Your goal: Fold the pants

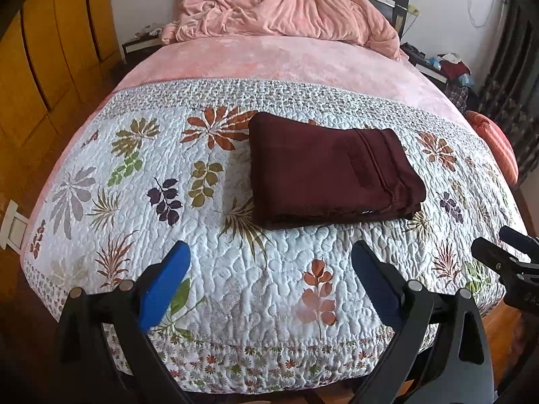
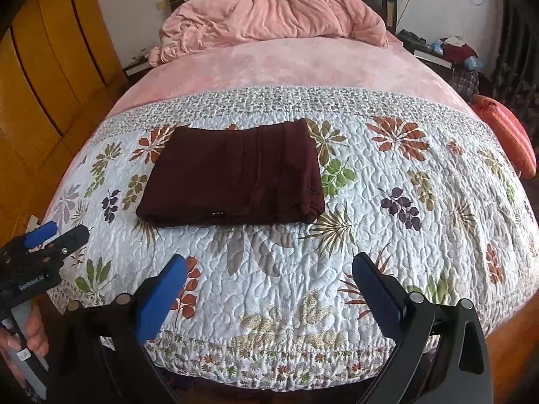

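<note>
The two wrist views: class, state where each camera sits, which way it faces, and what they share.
Left wrist: on the left gripper at the bed's foot, facing the headboard; pants right of centre; own fingers open, right gripper at right edge.
Right wrist: on the right gripper, same facing; pants left of centre; left gripper and a hand at left.
Shared: folded pants, floral quilt, pink blanket.

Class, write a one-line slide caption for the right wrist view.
Folded maroon pants lie on the floral quilt; the right gripper is open, clear of them.
</note>
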`<state>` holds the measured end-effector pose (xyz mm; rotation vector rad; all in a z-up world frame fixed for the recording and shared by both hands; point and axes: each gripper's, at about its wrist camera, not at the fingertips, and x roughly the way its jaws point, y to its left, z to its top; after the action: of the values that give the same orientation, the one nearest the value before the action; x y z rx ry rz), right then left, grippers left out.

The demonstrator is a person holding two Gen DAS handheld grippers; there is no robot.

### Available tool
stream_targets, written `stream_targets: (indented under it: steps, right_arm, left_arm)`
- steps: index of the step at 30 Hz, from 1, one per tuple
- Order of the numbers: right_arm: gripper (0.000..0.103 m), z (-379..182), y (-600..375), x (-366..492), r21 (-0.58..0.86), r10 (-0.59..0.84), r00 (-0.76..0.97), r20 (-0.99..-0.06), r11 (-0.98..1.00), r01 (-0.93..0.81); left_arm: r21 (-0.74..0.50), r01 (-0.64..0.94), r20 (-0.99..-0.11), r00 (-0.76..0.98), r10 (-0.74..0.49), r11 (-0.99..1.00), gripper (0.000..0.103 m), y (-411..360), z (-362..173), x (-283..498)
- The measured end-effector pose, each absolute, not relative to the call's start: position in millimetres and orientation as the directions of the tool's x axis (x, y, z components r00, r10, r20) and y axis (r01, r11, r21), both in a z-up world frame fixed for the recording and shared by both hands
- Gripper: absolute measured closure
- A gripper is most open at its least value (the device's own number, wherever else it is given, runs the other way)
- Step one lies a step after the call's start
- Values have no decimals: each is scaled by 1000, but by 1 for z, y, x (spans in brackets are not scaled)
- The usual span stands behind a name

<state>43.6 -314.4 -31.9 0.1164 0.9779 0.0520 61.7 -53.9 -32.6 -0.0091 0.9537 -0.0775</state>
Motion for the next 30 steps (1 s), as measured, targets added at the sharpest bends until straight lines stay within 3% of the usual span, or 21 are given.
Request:
stream_targets:
  steps: [15, 30]
  right_arm:
    - [4, -12, -315, 30, 117, 68, 602, -796, 992, 43]
    - [4, 3, -319, 23, 116, 57, 624, -779, 992, 53]
  left_arm:
    - [65, 87, -729, 684, -12, 994, 7, -74, 11, 32]
    - [60, 56, -702, 712, 2, 997, 7, -67, 21, 28]
